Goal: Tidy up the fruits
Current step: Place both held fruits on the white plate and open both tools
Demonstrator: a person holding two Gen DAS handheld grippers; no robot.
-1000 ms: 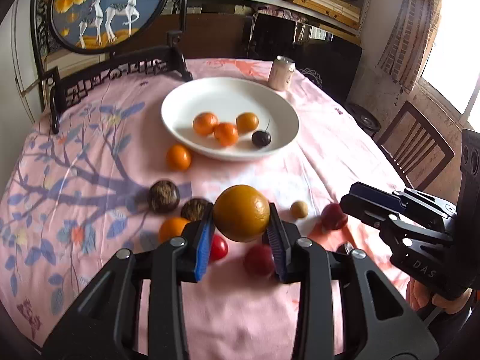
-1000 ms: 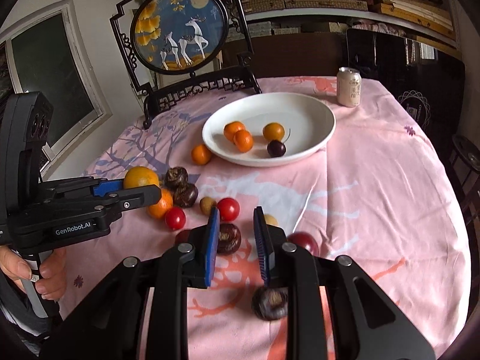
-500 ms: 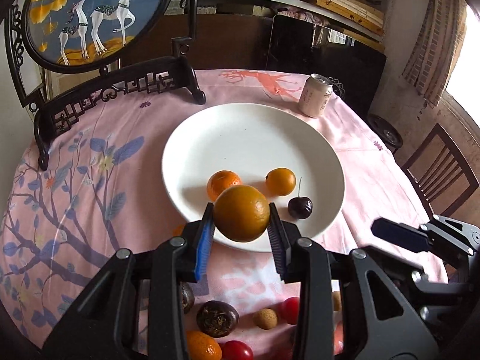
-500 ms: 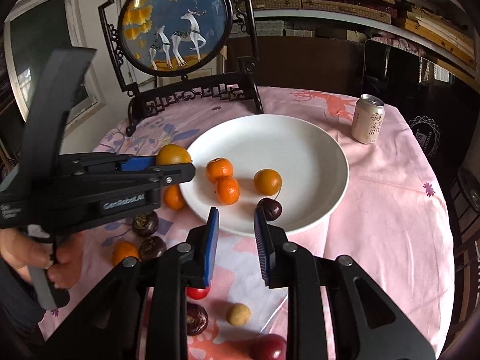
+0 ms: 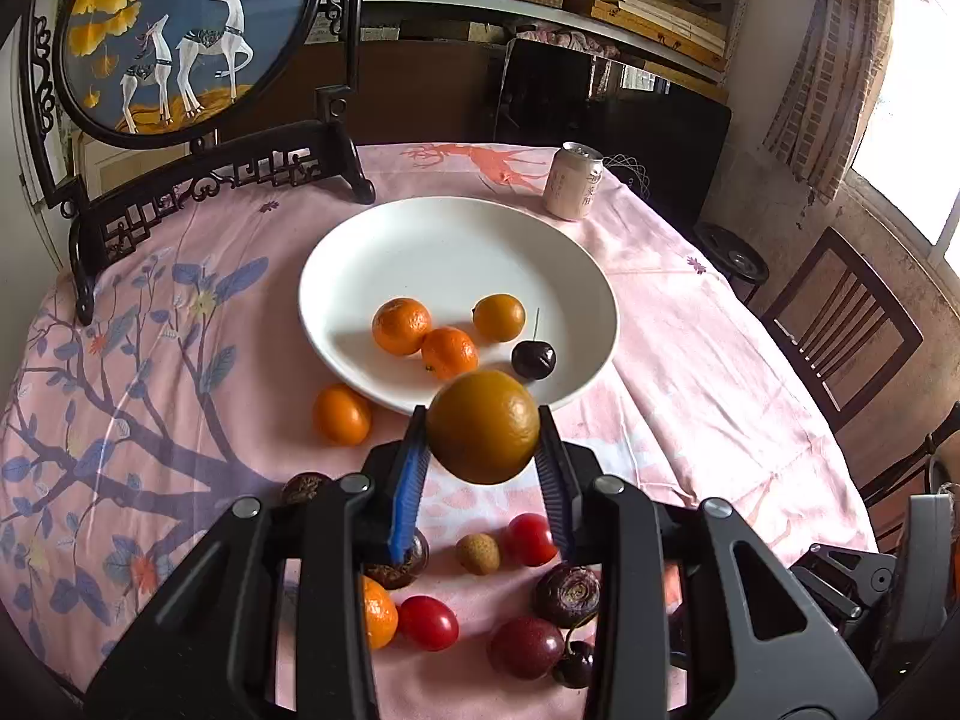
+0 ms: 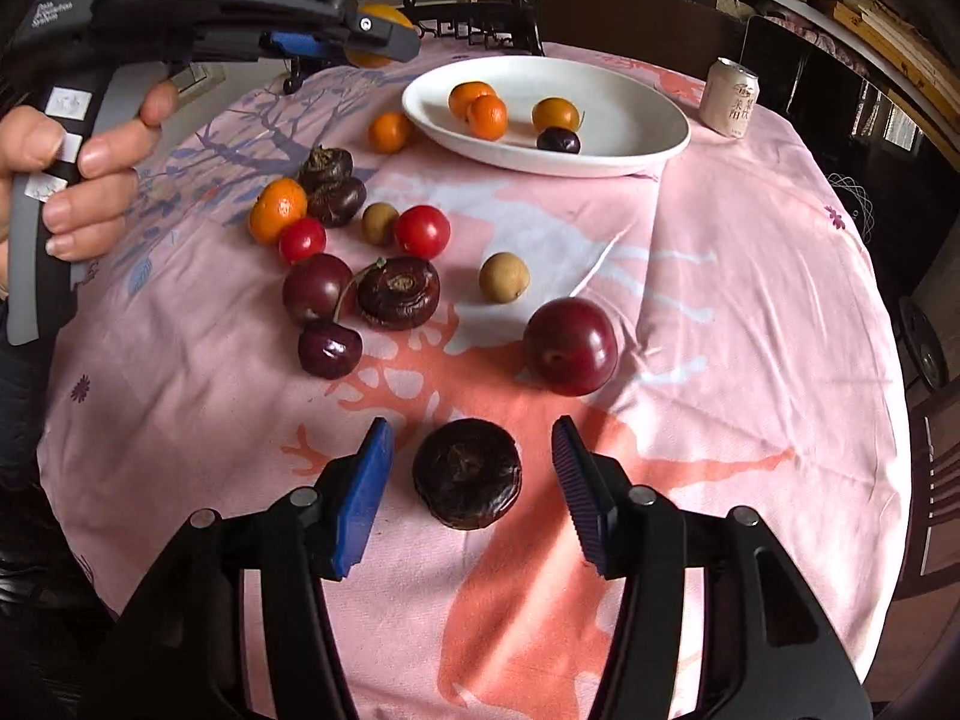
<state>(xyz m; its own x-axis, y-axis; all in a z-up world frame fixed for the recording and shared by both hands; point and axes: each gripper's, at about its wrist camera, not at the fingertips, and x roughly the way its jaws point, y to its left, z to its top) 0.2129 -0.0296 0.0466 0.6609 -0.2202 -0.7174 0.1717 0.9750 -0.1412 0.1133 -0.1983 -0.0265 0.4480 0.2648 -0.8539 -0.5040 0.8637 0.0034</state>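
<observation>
Gripping a large orange [image 5: 483, 426] above the surface, the left tool [image 5: 483, 468] hangs near the white plate [image 5: 576, 276]. The right tool [image 6: 473, 474], jaws just opening, straddles a dark water chestnut [image 6: 467, 473] untouched

Glossy white plate [image 5: 576, 276], matt cloth [image 6: 750, 276]

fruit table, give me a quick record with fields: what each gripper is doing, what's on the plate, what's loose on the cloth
left gripper: shut on a large orange, held above the near edge of the white plate
right gripper: jaws have just been opening, now astride a dark water chestnut on the cloth, pads not touching it
on plate: three small oranges, one dark cherry
loose on pink tablecloth: plum, two cherry tomatoes, longans, cherries, more water chestnuts, two small oranges
other: drink can beyond the plate
</observation>
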